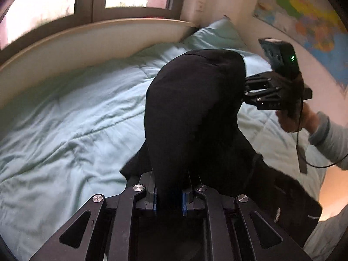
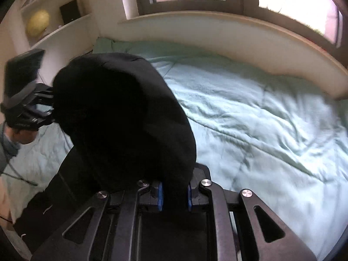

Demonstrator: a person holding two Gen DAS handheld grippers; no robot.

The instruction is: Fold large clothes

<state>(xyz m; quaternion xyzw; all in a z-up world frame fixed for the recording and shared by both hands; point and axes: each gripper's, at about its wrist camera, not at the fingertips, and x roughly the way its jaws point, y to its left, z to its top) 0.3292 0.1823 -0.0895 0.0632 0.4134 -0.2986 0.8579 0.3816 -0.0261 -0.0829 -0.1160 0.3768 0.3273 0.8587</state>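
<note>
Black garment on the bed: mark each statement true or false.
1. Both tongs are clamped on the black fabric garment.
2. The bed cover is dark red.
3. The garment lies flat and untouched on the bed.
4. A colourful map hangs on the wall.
1. True: left tongs and right tongs are shut on the black fabric garment.
2. False: the quilted bed cover is pale mint green.
3. False: it is held bunched and lifted between the tongs.
4. True: colourful wall map.

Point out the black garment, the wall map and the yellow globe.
black garment (image 1: 191, 108), left wrist view, bulging middle.
wall map (image 1: 304, 10), left wrist view, coloured centre.
yellow globe (image 2: 38, 22), right wrist view, sphere's middle.
</note>
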